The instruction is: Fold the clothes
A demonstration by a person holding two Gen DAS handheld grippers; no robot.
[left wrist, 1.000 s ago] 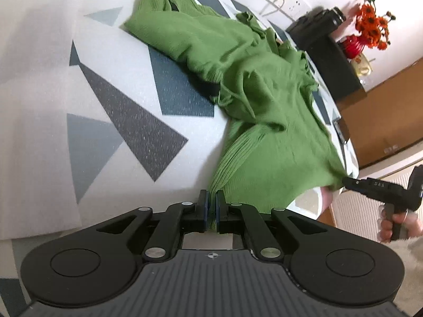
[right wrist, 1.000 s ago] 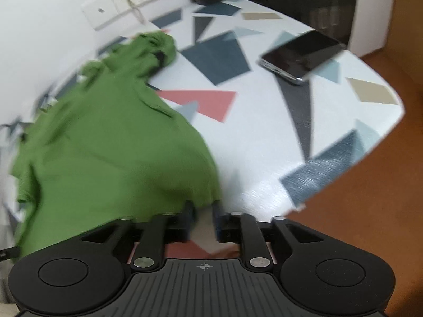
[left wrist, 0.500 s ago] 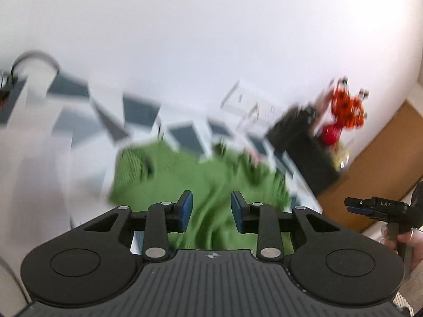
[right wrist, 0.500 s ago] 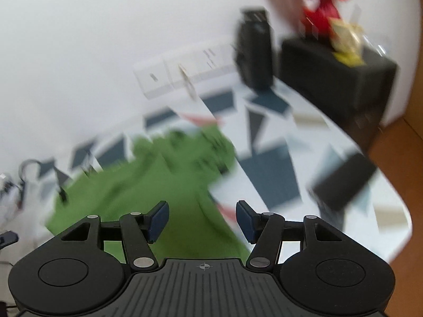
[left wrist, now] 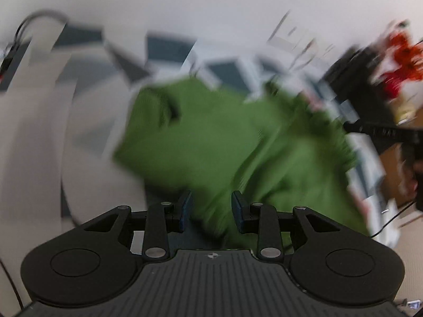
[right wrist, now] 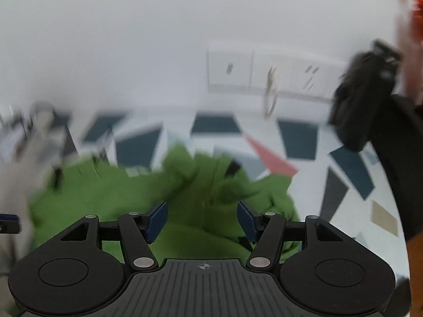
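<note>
Both grippers are empty as I read it: the left gripper (left wrist: 210, 211) has its jaws opening at a narrow gap, the right gripper (right wrist: 202, 220) stands wider, and nothing is pinched in either. I judge we are between folds (the frames are smeared), with the green sweater (left wrist: 211, 142) lying rumpled on the patterned table (right wrist: 343, 185). Next, I need a fresh edge for each gripper to pinch.

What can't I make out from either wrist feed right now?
- Green garment: motion blur in both views hides its fold lines and edges.
- Garment's near hem: right wrist view, hidden behind the right gripper.
- Red flowers: left wrist view, smeared.
- Wall sockets: right wrist view, details blurred.
</note>
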